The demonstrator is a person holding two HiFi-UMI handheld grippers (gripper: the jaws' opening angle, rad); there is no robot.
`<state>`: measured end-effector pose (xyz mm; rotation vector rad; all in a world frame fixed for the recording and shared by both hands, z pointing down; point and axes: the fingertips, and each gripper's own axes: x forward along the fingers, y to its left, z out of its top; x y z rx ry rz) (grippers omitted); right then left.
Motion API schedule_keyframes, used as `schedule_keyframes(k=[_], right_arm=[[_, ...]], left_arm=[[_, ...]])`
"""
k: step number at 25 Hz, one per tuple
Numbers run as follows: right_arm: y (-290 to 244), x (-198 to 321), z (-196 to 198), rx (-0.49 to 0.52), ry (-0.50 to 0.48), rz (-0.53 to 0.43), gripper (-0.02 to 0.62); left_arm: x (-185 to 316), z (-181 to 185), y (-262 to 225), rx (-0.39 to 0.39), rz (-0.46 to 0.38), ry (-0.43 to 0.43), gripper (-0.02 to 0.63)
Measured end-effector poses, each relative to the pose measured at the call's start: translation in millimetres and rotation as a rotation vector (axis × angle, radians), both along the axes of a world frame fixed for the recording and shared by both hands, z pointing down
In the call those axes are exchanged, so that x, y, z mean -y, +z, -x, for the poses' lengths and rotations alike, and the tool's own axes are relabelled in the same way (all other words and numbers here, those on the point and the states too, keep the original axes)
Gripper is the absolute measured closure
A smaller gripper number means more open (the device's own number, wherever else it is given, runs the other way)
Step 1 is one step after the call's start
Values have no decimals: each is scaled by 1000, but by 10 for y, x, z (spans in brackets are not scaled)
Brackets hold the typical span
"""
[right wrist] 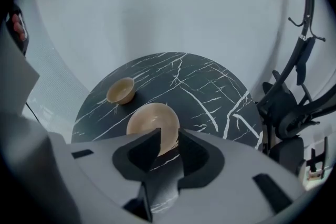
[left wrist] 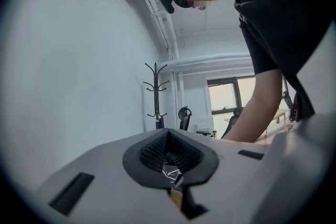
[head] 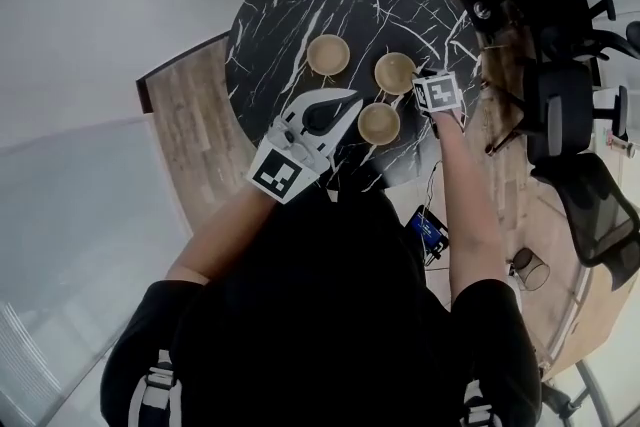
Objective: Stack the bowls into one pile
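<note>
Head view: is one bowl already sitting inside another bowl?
No: the left bowl, the right bowl and the near bowl each sit singly on the table.

Cool, even daylight, fairly bright; shadows around the table [head: 290,5] stay faint, and its black marble carries a dull sheen. The window [left wrist: 231,97] glares white. Both gripper views bulge fisheye-style and blacken at their rims; the left claw [left wrist: 168,135] looks soft
</note>
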<state>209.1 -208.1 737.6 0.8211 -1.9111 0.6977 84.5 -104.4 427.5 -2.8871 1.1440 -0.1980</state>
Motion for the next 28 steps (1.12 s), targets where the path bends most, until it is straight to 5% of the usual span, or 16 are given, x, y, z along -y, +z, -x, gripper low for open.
schedule_keyframes(k=[13,28], right_arm=[[435,113,69,-71,-48,69,483],[677,157,119,-85,21,148,523]], left_arm=[[223,-64,148,22,15,25,603],[206,174,235,8,67,0,603]])
